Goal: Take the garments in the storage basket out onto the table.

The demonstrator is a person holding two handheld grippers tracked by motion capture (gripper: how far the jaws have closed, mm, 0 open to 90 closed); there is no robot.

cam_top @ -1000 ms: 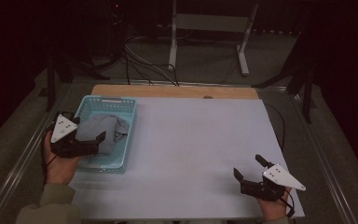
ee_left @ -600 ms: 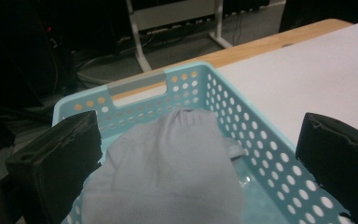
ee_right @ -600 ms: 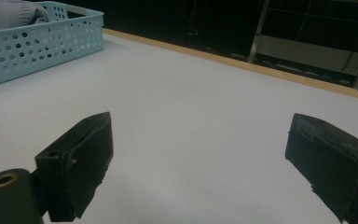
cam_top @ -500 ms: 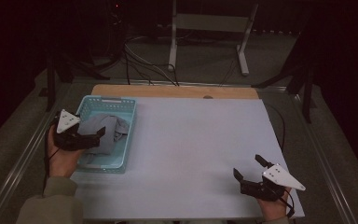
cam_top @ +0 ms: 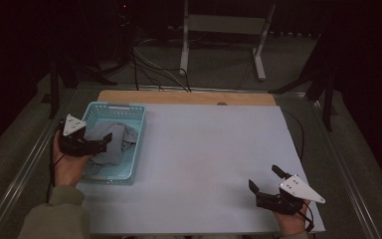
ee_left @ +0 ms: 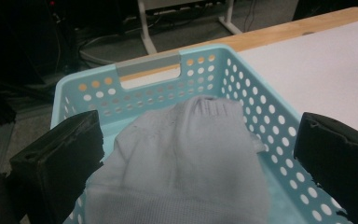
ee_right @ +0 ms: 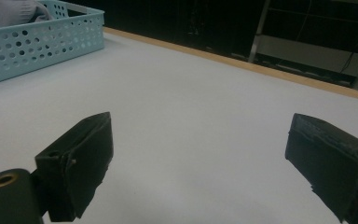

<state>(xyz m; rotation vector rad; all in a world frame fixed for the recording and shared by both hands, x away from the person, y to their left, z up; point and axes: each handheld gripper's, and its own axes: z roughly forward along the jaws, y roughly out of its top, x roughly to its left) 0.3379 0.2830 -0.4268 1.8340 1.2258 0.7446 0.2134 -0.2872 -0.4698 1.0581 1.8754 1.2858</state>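
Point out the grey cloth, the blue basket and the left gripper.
grey cloth [ee_left: 186, 154]: left gripper view, middle of its top fold.
blue basket [cam_top: 113, 107]: high view, far rim.
left gripper [cam_top: 108, 142]: high view, midway between its fingertips, over the cloth.

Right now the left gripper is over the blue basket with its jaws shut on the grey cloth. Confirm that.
Not quite. The left gripper is over the blue basket, but its jaws stand open on either side of the grey cloth, not shut on it. The left gripper view shows this.
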